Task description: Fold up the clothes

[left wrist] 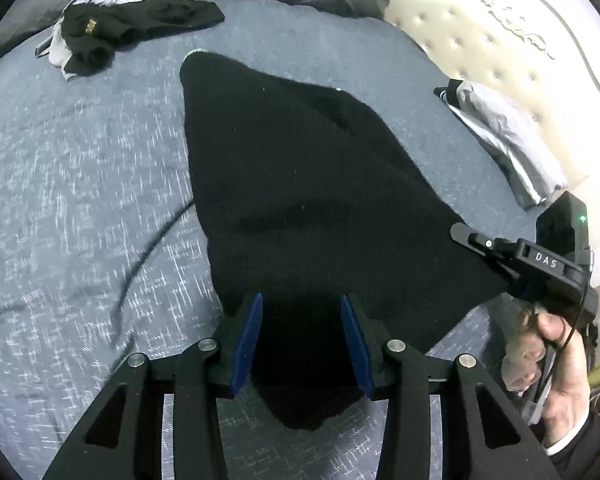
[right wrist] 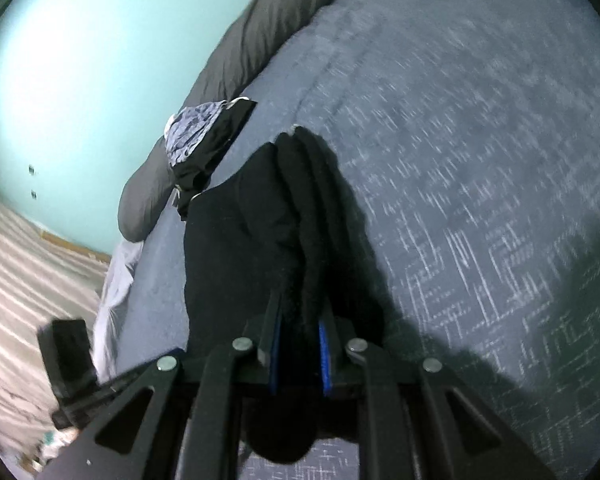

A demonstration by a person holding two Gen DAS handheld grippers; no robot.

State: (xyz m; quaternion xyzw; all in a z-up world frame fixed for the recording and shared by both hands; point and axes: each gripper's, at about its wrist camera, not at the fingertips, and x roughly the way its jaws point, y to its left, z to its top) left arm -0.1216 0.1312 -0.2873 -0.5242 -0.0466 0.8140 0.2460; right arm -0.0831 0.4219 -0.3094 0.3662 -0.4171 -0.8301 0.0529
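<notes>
Black fuzzy knit garment on woven blue bedspread, right claw pinching its bunched edge, left claw parted.

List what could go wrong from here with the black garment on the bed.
1. The right gripper pinches only a bunched fold of the black garment; several layers may slip out unevenly when pulled.
2. The left gripper straddles the cloth with its blue pads apart, so that corner looks loose and may drag or skew the fold.
3. A dark cable lies across the blue bedspread beside the garment and could snag.
</notes>
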